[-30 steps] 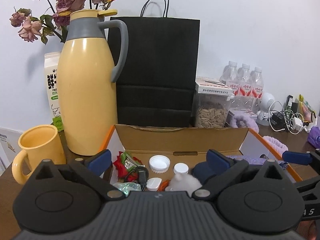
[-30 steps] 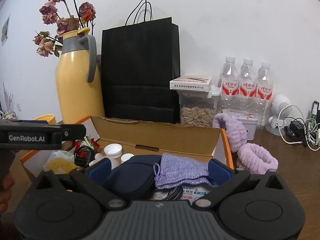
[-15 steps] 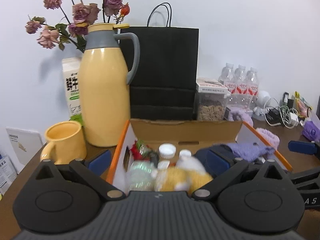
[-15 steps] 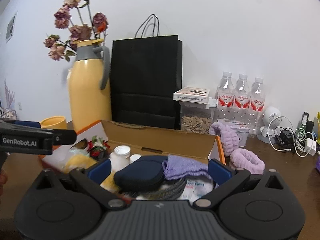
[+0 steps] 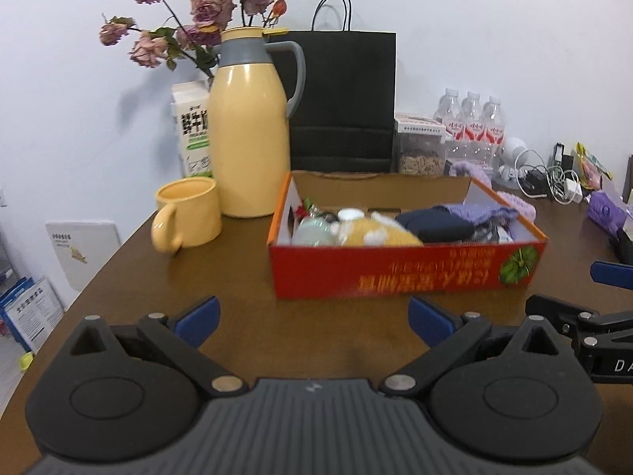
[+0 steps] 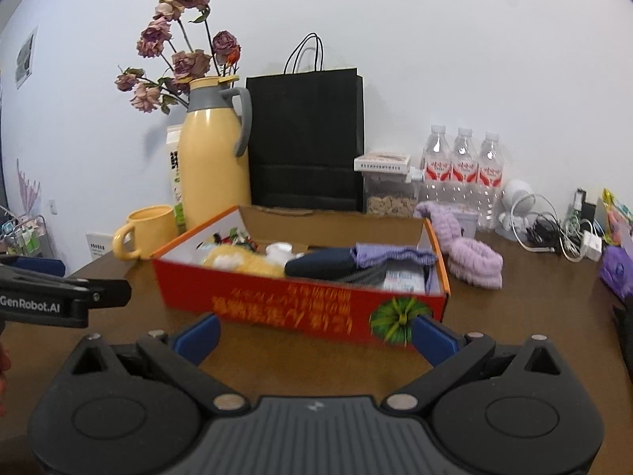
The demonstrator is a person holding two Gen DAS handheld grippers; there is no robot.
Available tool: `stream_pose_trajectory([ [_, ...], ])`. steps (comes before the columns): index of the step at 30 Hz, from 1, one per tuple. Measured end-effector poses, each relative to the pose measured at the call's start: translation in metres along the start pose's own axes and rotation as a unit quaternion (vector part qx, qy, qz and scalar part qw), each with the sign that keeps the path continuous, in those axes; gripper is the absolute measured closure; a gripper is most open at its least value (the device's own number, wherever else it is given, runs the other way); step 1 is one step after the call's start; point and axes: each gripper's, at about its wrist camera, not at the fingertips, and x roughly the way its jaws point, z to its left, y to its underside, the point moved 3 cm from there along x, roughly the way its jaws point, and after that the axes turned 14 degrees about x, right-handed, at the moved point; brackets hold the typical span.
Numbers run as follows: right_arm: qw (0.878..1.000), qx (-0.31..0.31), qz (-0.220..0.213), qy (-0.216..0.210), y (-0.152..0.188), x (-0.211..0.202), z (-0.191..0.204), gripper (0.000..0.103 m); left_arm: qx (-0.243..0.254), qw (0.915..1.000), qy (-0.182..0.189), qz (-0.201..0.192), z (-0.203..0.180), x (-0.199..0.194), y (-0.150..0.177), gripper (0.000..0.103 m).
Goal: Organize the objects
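Cardboard box rectangular, red-printed; knit purple cloth inside

You are working at a lived-in room's desk or side table, more home or small office than lab. Ahead of your grippers a brown wooden table stands against a plain white wall. Beyond the open red cardboard box, a yellow thermos jug and matching mug stand ahead to the left, with dried roses and a milk carton behind them. A black paper shopping bag leans at the wall straight ahead. To the right are water bottles, a snack container, purple headbands and tangled chargers.
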Motion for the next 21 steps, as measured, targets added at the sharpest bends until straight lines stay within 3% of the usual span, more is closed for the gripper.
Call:
stream_pose_trajectory([
  [12,1.000,0.005,0.022,0.006,0.029,-0.049,0.011,0.000,-0.002,0.9998,-0.003,0.021,-0.001,-0.052,0.042,0.000],
  [21,1.000,0.004,0.022,0.004,0.031,-0.061,0.016,0.000,-0.005,0.9998,0.001,0.017,-0.001,-0.069,0.048,0.000],
])
